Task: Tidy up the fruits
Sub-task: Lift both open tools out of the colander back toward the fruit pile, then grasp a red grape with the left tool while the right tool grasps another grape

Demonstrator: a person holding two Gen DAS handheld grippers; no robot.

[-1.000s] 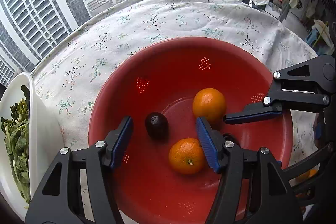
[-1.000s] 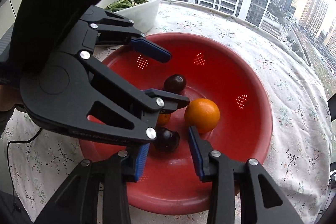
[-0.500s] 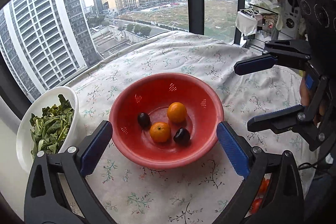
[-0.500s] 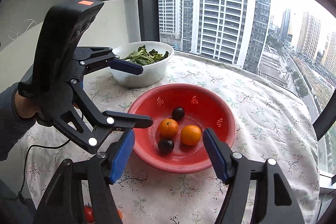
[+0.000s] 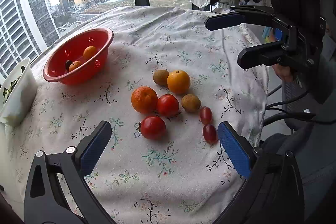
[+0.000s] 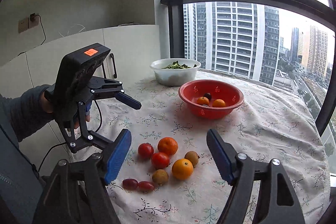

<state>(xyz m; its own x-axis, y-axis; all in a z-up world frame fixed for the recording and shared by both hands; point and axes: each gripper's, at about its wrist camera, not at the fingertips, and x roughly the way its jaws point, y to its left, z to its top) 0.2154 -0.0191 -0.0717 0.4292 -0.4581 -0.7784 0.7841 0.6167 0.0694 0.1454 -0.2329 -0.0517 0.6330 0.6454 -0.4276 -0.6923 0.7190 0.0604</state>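
Observation:
A red colander bowl (image 5: 63,77) (image 6: 237,103) holds two oranges and dark fruit. Loose on the floral cloth lie a tangerine (image 5: 144,99) (image 6: 167,146), an orange (image 5: 178,81) (image 6: 182,169), two tomatoes (image 5: 152,127) (image 6: 145,151), two brown kiwi-like fruits (image 5: 190,102) (image 6: 160,176) and two red grapes (image 5: 209,133) (image 6: 130,183). My left gripper (image 5: 164,147) is open and empty, raised over the loose fruit. My right gripper (image 6: 169,155) is open and empty, raised on the other side of the pile.
A white bowl of greens (image 5: 15,96) (image 6: 175,75) stands beside the red bowl. The round table's cloth edge (image 5: 260,102) drops off near the fruit. Windows and cabinets surround the table.
Both grippers have pulled back and up from the red bowl, opened wide, and now face the loose fruit pile. The bowl's fruit stays inside.

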